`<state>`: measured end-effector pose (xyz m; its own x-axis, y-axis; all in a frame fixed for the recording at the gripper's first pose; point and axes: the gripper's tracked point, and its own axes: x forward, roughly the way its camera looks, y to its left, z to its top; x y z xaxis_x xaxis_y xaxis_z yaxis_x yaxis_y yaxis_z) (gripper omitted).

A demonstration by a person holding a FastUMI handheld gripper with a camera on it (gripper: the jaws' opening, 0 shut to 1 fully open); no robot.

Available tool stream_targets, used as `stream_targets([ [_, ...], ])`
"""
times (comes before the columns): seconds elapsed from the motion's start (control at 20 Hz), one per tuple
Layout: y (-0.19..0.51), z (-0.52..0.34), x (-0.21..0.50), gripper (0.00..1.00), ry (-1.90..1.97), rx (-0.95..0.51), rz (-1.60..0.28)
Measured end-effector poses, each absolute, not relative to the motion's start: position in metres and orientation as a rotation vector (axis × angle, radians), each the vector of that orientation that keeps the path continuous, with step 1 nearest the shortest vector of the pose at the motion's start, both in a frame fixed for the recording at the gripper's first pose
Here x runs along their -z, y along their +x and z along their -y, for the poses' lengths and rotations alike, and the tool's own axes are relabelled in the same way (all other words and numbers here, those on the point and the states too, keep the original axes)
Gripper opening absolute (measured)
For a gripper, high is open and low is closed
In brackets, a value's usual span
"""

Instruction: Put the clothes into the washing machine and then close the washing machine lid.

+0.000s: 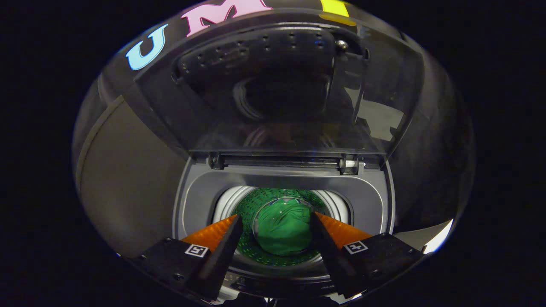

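Observation:
A green garment (282,228) lies crumpled at the bottom of the washing machine's drum (251,204), seen through the round opening below me. My gripper (276,218) hovers above the opening, open, with nothing between its fingers; the garment shows in the gap between them, well below. The machine's grey top rim (200,192) surrounds the drum opening. Its dark see-through lid (281,89) stands raised upright behind the opening, hinged at the back edge (281,162).
A dark panel (128,170) stands to the left of the machine. The black booth wall wraps around behind the lid. A bright strip of pale surface (439,238) shows at the machine's right side.

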<state>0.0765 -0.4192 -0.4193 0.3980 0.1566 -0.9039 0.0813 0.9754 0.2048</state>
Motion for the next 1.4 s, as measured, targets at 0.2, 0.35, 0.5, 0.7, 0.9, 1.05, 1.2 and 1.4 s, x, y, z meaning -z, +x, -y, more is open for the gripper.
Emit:
stream_targets([
  [0.2, 0.079, 0.403, 0.381, 0.99, 0.312, -0.091, -1.199],
  [0.35, 0.105, 0.407, 0.336, 0.98, 0.291, -0.095, -1.090],
  [0.5, 0.155, 0.409, 0.284, 0.98, 0.255, -0.126, -0.897],
  [0.7, 0.232, 0.414, 0.214, 0.98, 0.213, -0.147, -0.685],
  [0.9, 0.288, 0.442, 0.231, 0.98, 0.132, -0.055, -0.712],
  [1.05, 0.284, 0.446, 0.255, 1.00, 0.247, -0.042, -0.747],
  [1.2, 0.281, 0.444, 0.255, 1.00, 0.236, -0.082, -0.740],
  [1.4, 0.286, 0.444, 0.259, 1.00, 0.234, -0.089, -0.733],
])
